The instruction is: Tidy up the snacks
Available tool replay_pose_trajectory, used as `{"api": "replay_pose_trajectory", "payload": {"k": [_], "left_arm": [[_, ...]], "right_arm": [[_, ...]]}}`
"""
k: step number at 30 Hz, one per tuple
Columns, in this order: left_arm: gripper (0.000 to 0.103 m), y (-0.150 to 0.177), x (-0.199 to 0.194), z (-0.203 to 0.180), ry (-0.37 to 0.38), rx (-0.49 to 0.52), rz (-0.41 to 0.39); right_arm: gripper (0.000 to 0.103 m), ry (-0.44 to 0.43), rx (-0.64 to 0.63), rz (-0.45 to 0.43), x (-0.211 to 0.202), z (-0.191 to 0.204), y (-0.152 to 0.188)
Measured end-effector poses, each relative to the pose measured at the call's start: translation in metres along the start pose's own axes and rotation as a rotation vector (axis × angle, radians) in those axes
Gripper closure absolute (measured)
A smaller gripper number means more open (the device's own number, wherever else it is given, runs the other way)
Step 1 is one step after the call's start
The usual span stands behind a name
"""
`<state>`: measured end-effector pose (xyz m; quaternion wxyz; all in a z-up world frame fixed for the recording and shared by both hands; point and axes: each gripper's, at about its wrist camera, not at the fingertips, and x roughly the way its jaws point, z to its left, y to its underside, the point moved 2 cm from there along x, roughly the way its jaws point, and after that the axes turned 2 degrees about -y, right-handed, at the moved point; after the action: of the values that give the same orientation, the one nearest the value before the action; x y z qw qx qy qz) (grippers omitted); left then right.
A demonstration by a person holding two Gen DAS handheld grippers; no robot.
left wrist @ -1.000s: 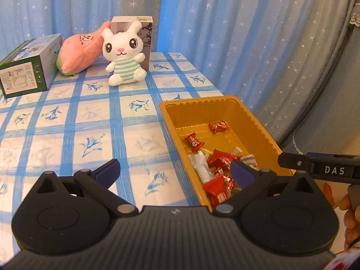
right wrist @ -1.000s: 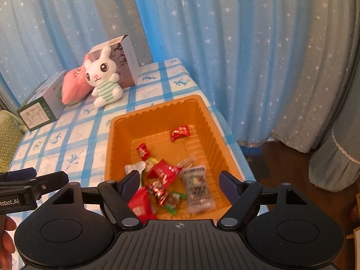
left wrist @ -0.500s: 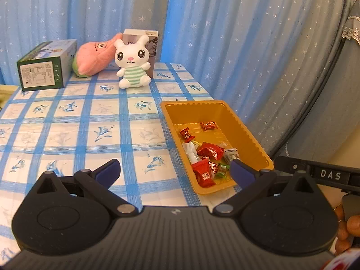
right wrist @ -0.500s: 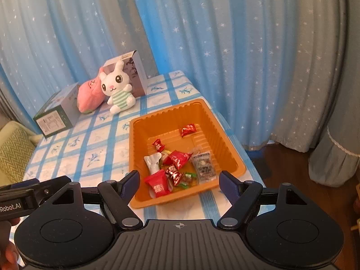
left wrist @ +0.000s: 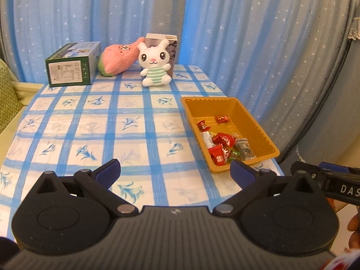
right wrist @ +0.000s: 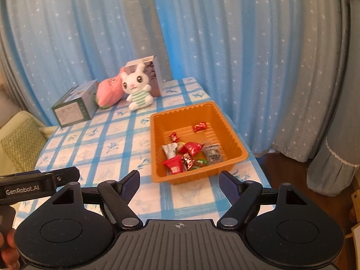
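Observation:
An orange plastic tray (left wrist: 262,132) (right wrist: 231,139) sits at the right edge of the blue-checked table and holds several wrapped snacks: red packets (left wrist: 217,155) (right wrist: 174,165), a white one (right wrist: 169,149) and a grey sachet (right wrist: 213,154). My left gripper (left wrist: 175,172) hangs open above the near part of the table, left of the tray, with nothing between its fingers. Over the table's near edge, just short of the tray, my right gripper (right wrist: 178,183) is open and empty too.
At the back of the table stand a green box (left wrist: 72,67), a pink plush (left wrist: 119,59), a white rabbit plush (left wrist: 155,64) and a brown-and-white box (left wrist: 164,42). Blue star curtains hang behind. A green cushion (right wrist: 21,144) lies left of the table.
Both grippers have pulled back and risen from the tray, which now looks smaller and farther away. More of the table shows. Both stay open and empty.

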<state>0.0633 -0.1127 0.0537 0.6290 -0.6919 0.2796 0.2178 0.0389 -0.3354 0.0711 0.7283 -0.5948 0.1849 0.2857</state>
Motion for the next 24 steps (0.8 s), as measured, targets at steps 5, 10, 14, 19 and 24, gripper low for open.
{"api": "replay_pose_trajectory", "payload": {"k": [5,10,14,19,24], "left_arm": [[0.0,0.014,-0.014,0.003,-0.009,0.03,0.008],[0.0,0.025,-0.027,0.005,-0.024,0.057,0.002],[0.0,0.029,-0.035,0.006,-0.023,0.068,-0.003],[0.0,0.03,-0.038,0.006,-0.02,0.07,-0.006],[0.0,0.031,-0.041,0.005,-0.017,0.067,0.001]], "right_arm": [[0.026,0.005,-0.044,-0.007,-0.011,0.013,0.008],[0.026,-0.01,-0.027,0.0,-0.019,0.016,0.015],[0.026,-0.009,-0.031,0.011,-0.023,0.019,0.02],[0.026,-0.033,-0.025,0.021,-0.028,0.025,0.025],[0.026,-0.034,-0.029,0.022,-0.028,0.028,0.025]]}}
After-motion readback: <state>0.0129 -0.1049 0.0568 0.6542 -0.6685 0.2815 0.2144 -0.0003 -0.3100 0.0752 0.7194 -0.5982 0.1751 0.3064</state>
